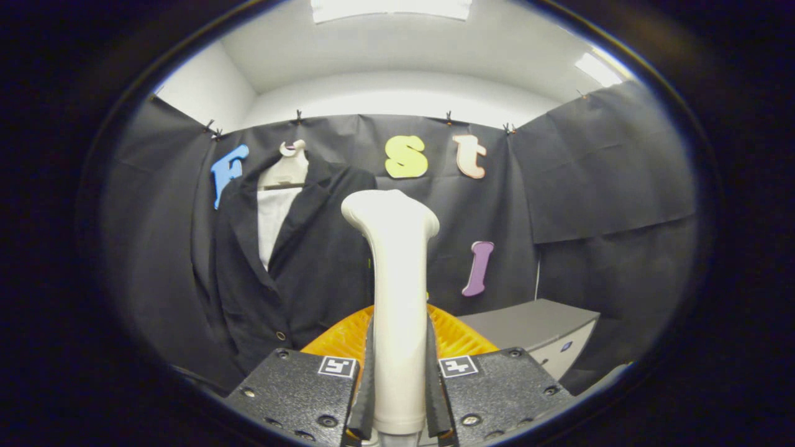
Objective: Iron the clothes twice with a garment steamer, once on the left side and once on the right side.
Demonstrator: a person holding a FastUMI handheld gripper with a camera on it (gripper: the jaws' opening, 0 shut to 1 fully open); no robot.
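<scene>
1. Gripper view: the gripper (397, 397) has its jaws pinching the garment steamer (394, 298), one finger pressed on each side of the pale handle.
2. The steamer stands upright between the jaws and rises well above them; its wider head is at the top, tilted slightly toward the jacket side.
3. Behind the steamer's lower part, just beyond the fingers, lies an orange ribbed basket (456, 335), partly hidden by the handle.
4. The dark jacket (310, 261) hangs beyond the jaws and to their left, on a pale hanger (287, 167) against the black cloth wall (608, 174). Its lapels are open over a white shirt (272, 223), and a small button shows low on its front.
5. The steamer's head is near the jacket's right edge; I cannot tell whether they touch.
6. To the right, beyond the fingers, sits a grey cabinet (534, 329) by the wall.
</scene>
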